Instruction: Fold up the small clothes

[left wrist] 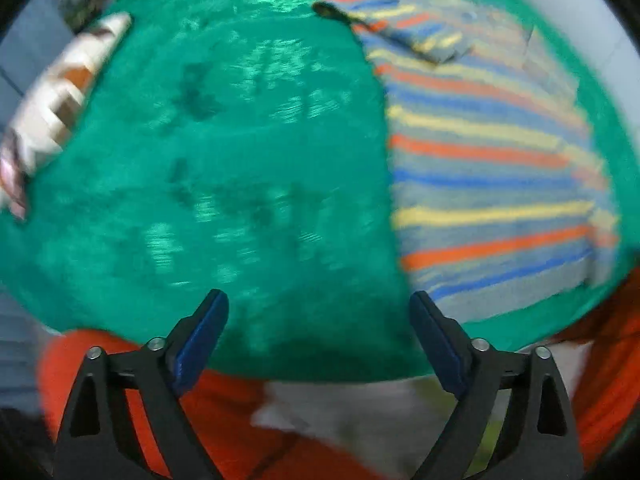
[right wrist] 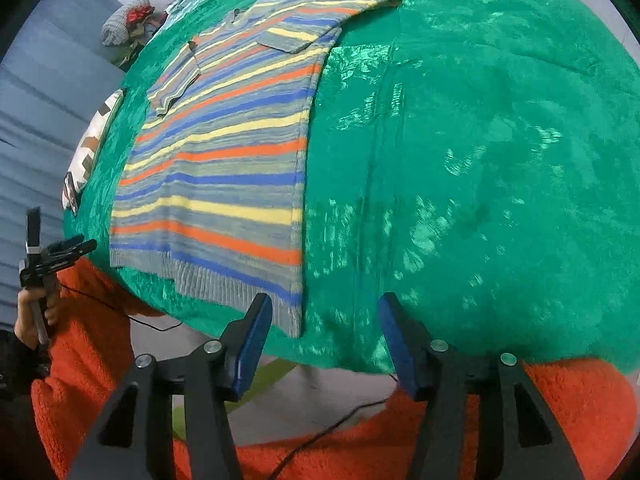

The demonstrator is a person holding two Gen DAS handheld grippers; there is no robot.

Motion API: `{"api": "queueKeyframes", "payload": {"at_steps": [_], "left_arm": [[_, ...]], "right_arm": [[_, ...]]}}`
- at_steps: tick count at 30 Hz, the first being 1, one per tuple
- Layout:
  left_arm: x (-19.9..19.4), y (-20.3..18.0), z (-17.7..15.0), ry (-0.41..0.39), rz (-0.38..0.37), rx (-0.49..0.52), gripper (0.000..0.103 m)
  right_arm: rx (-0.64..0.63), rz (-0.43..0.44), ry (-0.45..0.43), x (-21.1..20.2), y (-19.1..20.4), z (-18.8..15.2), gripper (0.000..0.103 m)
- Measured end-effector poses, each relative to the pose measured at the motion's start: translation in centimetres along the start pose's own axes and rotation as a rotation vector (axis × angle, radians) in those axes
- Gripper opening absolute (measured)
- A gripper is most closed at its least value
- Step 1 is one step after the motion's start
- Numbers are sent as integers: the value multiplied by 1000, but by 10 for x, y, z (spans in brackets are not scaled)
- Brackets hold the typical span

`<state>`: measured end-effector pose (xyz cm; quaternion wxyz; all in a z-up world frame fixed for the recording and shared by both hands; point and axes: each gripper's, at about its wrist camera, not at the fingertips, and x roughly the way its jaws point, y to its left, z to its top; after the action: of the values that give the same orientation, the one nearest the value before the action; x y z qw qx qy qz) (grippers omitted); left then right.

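We hover both the left gripper (left wrist: 318, 312) and right gripper (right wrist: 324, 316), jaws open and empty, by the striped sweater (right wrist: 224, 168) near the green table's (right wrist: 480, 160) near edge, ready for the next fold.

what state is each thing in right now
striped sweater: flat on the green cloth, both sleeves folded in over the body
green cloth: spread over the table, bare beside the sweater
left gripper: jaws open, empty
right gripper: jaws open, empty, over the sweater's hem corner

striped sweater (right wrist: 216, 168) — half-folded, flat on green cloth (right wrist: 480, 160)
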<state>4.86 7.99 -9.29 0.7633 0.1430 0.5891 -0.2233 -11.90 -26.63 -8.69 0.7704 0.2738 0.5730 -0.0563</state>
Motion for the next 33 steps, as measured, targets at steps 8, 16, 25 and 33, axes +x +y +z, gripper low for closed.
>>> {"api": "queueKeyframes", "payload": {"at_steps": [8,16,25,33], "left_arm": [[42,-69,-8,70,-141,172,9],[29,-58,-7,73,-119,96,4],[50,-70,9,133,-81,89,5],[34,-46,2,105,-18,96,76]], "right_arm": [[-14,149,105,47,14,9,55],[-58,9,114,40,28,4,5],[-18,-75,146,57,20,7,5],[-21,-77,156,43,20,2,46]]}}
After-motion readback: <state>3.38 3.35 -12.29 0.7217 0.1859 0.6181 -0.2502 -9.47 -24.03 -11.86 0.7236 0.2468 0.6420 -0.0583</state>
